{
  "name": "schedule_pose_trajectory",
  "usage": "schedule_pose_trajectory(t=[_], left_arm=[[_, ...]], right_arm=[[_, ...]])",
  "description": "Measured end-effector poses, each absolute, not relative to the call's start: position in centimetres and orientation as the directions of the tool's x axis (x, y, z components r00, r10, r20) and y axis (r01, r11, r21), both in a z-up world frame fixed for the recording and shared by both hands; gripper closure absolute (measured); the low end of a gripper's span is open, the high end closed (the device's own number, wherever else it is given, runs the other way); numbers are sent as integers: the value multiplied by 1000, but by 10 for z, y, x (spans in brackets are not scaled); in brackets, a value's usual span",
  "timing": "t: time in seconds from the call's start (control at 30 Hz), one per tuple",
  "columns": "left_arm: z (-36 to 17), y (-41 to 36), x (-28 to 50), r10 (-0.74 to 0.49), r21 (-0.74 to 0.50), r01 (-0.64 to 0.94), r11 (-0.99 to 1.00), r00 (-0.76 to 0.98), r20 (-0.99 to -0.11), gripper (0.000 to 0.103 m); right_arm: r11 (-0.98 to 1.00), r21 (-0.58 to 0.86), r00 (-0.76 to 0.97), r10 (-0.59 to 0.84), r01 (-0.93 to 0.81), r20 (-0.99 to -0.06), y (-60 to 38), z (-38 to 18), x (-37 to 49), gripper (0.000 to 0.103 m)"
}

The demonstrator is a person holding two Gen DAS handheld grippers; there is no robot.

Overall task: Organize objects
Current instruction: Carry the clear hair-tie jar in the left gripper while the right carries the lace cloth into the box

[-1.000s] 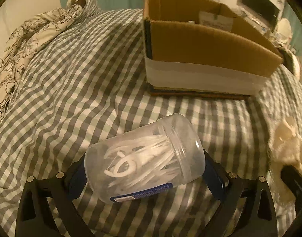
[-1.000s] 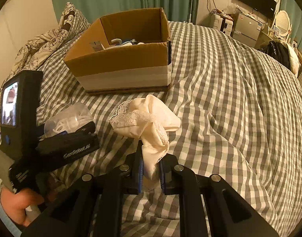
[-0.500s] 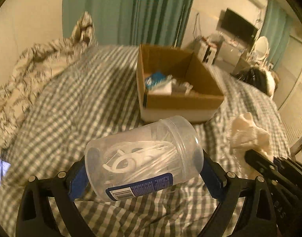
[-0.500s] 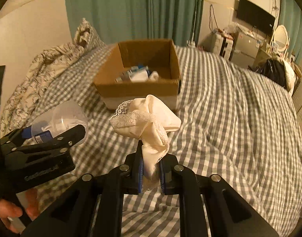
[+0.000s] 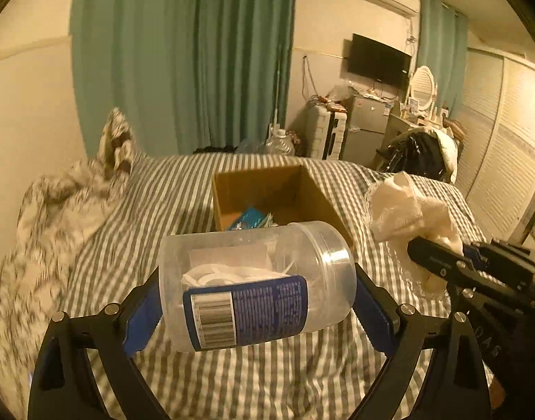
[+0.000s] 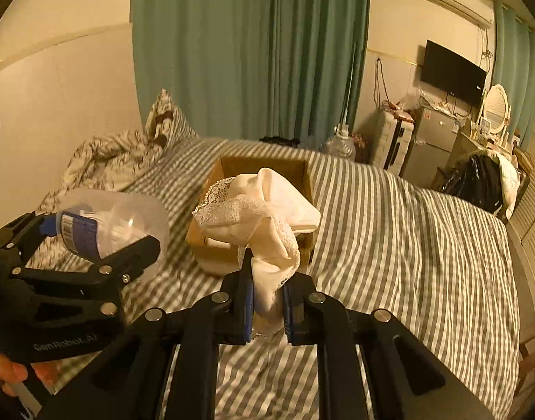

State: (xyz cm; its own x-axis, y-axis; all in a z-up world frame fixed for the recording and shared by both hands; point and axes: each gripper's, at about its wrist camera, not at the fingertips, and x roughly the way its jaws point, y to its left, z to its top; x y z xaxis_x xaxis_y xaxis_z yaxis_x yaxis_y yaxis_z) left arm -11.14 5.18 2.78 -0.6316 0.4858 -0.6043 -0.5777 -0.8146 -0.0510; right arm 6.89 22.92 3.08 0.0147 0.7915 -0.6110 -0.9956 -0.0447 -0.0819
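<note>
My left gripper (image 5: 257,301) is shut on a clear plastic jar (image 5: 253,280) with a blue label and white items inside, held sideways above the bed. It also shows in the right wrist view (image 6: 106,224). My right gripper (image 6: 267,301) is shut on a cream lace-trimmed cloth (image 6: 264,213), held up in the air; the cloth also shows in the left wrist view (image 5: 410,217). An open cardboard box (image 5: 270,192) with a few items inside sits on the checked bed ahead of both grippers, partly hidden by the cloth in the right wrist view (image 6: 204,238).
A rumpled floral duvet and pillow (image 6: 117,161) lie at the bed's left by the wall. Green curtains (image 6: 250,52) hang behind the bed. A small fridge (image 6: 428,143), a wall TV (image 6: 452,73) and a chair with dark clothes (image 6: 480,182) stand to the right.
Both grippers have risen well above the bed with the jar and the cloth still held, and the views have tilted up to show the room. The jar's label now faces the camera.
</note>
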Motion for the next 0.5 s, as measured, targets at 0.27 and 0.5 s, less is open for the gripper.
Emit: schedule_pose_trajectory(t=[0.27,0.5], left_arm=[[31,104,-171,498,33,-635,-772,-635,-591,40],[-16,140,-225,487,-9,-652,-758,-556,-673,43]], right_arm=[[-27,-54,12,787,-998,-617,308,34,93,91],[-24,-29,1,748,-999,-664,367,2,107,91]])
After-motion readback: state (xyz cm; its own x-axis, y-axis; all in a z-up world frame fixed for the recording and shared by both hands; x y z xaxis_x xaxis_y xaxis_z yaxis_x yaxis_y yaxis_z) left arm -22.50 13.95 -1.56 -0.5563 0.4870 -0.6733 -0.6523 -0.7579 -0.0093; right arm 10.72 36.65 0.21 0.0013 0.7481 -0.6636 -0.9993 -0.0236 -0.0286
